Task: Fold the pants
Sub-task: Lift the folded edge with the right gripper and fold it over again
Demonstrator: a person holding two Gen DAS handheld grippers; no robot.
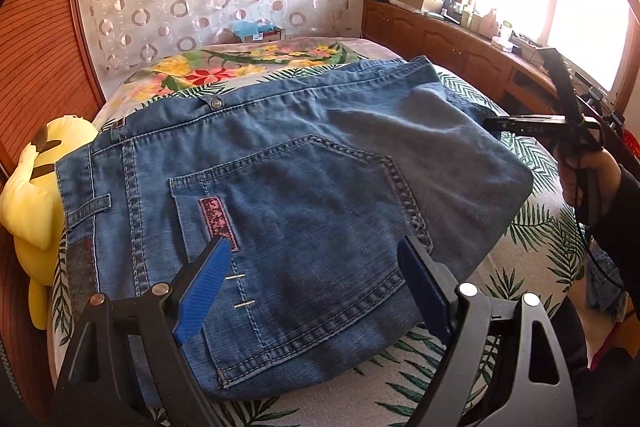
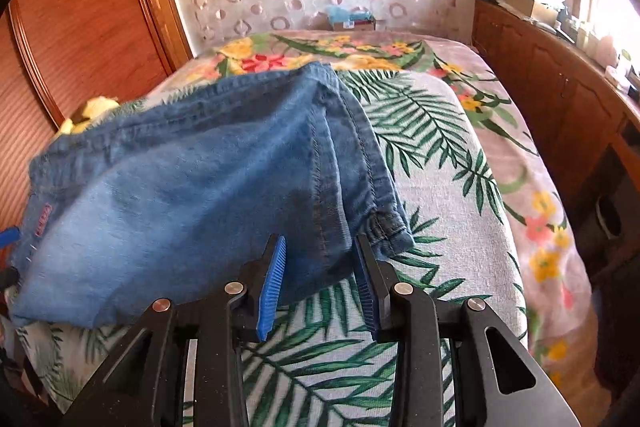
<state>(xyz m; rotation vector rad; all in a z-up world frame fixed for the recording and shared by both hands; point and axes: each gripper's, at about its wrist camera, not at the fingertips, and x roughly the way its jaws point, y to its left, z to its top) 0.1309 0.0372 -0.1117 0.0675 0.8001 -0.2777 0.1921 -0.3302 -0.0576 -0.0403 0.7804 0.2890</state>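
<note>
Blue jeans (image 1: 304, 187) lie folded on the bed, back pocket (image 1: 304, 251) up and waistband toward the left. My left gripper (image 1: 316, 247) hangs open and wide just above the pocket, with nothing between its blue pads (image 1: 206, 291). In the right wrist view the jeans (image 2: 192, 195) show their folded leg end and hem (image 2: 392, 231). My right gripper (image 2: 320, 243) stands open about halfway over that near edge, its pads clear of the denim. A hand holds the right gripper (image 1: 532, 125) beside the jeans' right fold.
The bed carries a leaf-print cover (image 2: 432, 163) over a flowered blanket (image 2: 320, 55). A yellow plush toy (image 1: 36, 195) sits at the bed's left side against a wooden wardrobe (image 1: 36, 39). Wooden cabinets (image 1: 452, 43) with clutter run under the window on the right.
</note>
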